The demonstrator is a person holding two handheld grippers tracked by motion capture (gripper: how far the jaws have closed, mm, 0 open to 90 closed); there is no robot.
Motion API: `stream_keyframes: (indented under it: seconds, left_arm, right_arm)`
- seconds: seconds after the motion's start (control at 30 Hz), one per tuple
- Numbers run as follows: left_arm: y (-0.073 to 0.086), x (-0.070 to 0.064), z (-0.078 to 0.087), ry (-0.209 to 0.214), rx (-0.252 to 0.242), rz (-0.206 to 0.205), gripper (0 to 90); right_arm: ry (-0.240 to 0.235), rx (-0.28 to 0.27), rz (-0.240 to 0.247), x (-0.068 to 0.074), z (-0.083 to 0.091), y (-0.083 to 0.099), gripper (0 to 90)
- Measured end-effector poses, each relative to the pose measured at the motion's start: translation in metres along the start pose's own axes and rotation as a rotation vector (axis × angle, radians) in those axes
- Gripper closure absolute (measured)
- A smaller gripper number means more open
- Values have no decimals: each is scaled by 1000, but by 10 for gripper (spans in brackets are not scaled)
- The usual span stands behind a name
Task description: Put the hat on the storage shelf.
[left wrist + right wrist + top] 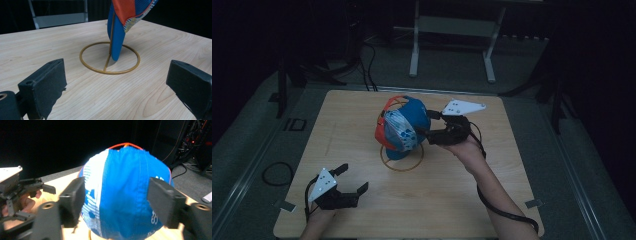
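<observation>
A blue, white and orange cap (404,127) hangs on a brass wire stand (402,159) near the middle of the wooden table (362,210); the stand's ring base lies flat on the tabletop, with a thin upright rod rising from it into the cap; the cap's blue peak points down inside the ring, its tip just above the wood in the left gripper view; the crown bulges toward the right, orange trim along its far edge.

The right gripper (430,131) sits at the cap's right side, held level above the table; its jaws stand wide apart, one to each side of the blue crown in the right gripper view; whether the pads touch the fabric I cannot tell; nothing is clamped.

The left gripper (353,178) rests at the near left of the table, well apart from the stand; its jaws are spread wide and empty, aimed toward the ring base.
</observation>
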State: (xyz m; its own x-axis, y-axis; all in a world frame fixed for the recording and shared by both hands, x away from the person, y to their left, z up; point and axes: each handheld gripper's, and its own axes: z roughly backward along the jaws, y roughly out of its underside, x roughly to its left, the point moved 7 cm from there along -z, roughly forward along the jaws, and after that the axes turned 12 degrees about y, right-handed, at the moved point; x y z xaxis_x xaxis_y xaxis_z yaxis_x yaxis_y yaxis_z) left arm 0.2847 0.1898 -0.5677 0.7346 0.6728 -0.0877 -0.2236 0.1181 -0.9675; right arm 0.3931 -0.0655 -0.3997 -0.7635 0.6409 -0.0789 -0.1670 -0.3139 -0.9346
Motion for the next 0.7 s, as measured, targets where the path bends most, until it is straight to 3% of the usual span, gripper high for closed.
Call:
stream_keyframes:
  seconds: [0.13,0.2,0.3,0.7]
  left_arm:
    - [0,1,0,-3,-5,4,31]
    - [0,1,1,0,-6,3,31]
    - [0,0,0,-1,-6,0,31]
    - [3,0,0,-3,4,-3,30]
  right_arm:
    - [-11,-8,-19,0,3,6,253]
    - [-41,-9,-20,1,5,11,172]
    - [-61,-5,-20,3,8,22,139]
    - [-59,0,7,9,10,50,138]
